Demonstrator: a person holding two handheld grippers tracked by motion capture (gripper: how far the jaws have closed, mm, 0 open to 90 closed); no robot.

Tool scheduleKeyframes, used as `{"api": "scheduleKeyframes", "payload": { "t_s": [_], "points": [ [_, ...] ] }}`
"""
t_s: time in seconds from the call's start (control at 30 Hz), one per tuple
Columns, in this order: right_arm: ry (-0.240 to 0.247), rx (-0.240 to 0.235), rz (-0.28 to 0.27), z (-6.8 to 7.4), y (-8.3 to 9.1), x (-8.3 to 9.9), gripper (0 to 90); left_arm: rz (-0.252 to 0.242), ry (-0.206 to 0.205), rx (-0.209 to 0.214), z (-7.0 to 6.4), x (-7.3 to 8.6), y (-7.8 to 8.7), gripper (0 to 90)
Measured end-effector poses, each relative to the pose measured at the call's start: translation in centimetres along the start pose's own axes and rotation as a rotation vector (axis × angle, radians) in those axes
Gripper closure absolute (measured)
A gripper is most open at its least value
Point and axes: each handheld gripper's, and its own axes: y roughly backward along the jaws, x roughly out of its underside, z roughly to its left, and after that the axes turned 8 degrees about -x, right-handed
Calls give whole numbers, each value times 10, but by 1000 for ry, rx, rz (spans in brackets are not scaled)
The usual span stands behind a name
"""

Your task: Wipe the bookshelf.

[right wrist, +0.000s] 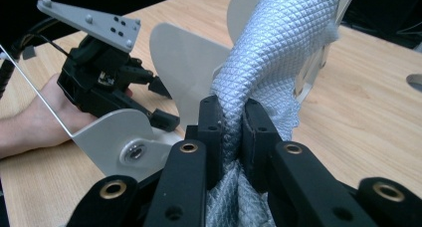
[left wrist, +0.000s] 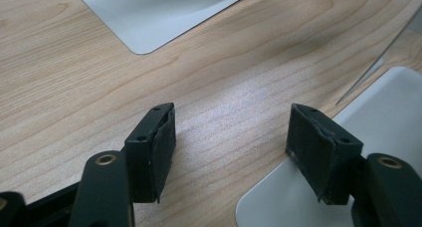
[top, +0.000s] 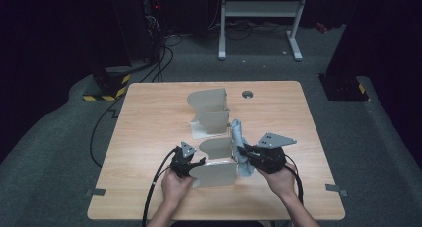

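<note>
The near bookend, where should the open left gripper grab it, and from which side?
Grip the near bookend's upright plate at its left edge, coming in from the left: that plate is thin, stands vertical, and its edge faces the left gripper. The right gripper is busy with the cloth.

Cloth (top: 238,137) right of near rack (top: 217,160); far rack (top: 211,110) behind.

Bright lit table (top: 149,137), dark surroundings, soft shadows, slight close-up blur
</note>
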Motion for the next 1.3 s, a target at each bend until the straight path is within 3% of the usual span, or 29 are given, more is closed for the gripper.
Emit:
{"api": "scheduleKeyframes", "payload": {
  "t_s": [0.3,0.57,0.87,1.0,1.3],
  "points": [
    [-37,-4,72,-4,-16,19,818,0,0,1,0,0,0,364],
    [-105,-21,133,-13,-36,41,818,0,0,1,0,0,0,364],
    [-150,-24,228,-21,-62,66,817,0,0,1,0,0,0,364],
    [-151,-26,217,-21,-60,64,818,0,0,1,0,0,0,365],
    [-113,-35,99,-14,-28,40,818,0,0,1,0,0,0,365]
  ]
}}
